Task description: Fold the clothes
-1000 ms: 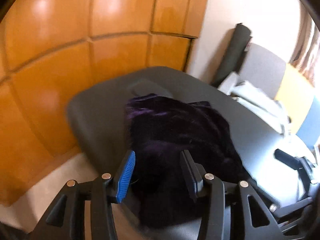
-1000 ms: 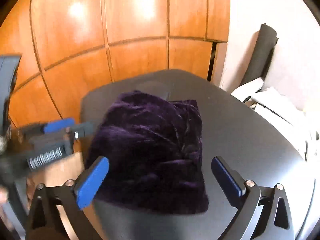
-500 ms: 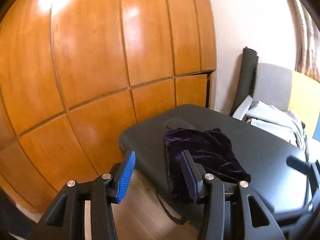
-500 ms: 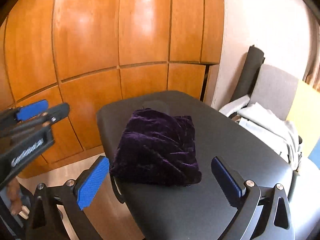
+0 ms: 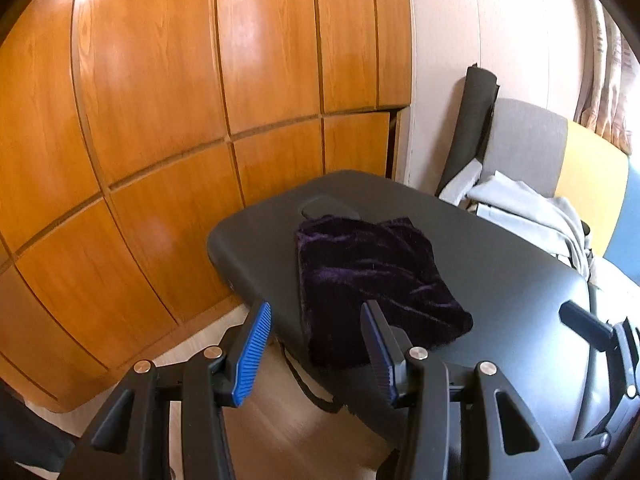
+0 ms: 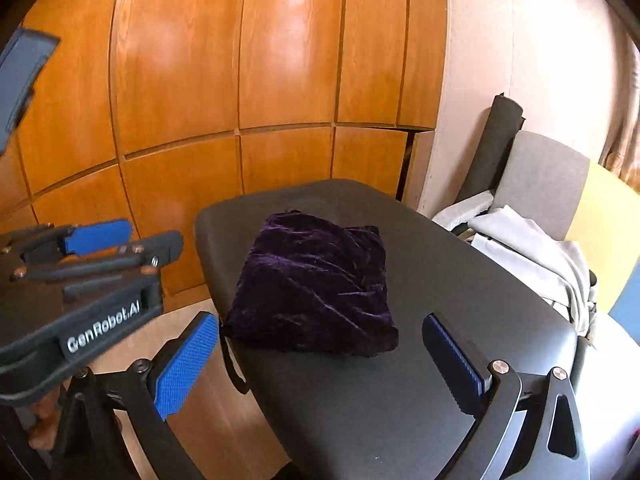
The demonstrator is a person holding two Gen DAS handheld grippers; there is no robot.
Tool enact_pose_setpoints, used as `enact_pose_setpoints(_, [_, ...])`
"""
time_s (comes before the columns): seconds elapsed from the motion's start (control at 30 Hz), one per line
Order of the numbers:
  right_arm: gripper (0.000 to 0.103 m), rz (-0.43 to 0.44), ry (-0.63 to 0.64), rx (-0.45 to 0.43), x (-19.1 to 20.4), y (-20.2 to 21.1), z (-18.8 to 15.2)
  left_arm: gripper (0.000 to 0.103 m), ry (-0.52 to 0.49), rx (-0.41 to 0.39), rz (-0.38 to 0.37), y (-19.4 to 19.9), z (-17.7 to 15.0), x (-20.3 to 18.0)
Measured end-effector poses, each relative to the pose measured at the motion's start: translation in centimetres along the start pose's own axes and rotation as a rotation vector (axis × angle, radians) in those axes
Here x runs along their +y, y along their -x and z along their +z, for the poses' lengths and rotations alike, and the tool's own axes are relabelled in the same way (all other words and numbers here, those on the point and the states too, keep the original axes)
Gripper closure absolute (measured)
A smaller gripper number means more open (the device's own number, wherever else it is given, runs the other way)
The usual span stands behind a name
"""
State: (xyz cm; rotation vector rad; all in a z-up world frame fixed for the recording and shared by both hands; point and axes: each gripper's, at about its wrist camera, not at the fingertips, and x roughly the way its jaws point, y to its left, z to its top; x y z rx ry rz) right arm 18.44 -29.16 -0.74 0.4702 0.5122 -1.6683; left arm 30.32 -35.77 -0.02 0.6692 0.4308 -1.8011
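Right wrist view: folded dark purple velvet garment (image 6: 316,284) lying near the end of the black padded table (image 6: 440,280), probably finished; right gripper (image 6: 320,364) wide, empty; left gripper (image 5: 316,350) partly spread, empty, short of the garment.

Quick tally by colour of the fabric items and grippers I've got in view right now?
Purple: 1, the folded velvet garment on the dark table.
Light grey: 1, the cloth pile on the chair.
Black with blue pads: 2, the left gripper and right gripper, both open and empty.
Total: 4
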Motion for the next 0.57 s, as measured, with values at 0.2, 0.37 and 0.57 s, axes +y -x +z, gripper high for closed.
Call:
enact_pose_setpoints(0.2, [0.0, -0.011, -0.013, 0.016, -0.3, -0.4, -0.2, 0.056, -0.007, -0.006, 0.008, -0.5, -0.7, -0.1])
enact_pose_setpoints(0.37, [0.0, -0.008, -0.02, 0.028, -0.7, -0.6, -0.5, 0.058, -0.009, -0.034, 0.014, -0.1, -0.7, -0.2])
enact_pose_setpoints(0.57, [0.0, -0.017, -0.044, 0.038, -1.4, -0.6, -0.9, 0.058, -0.016, -0.04, 0.03, 0.3, -0.5, -0.6])
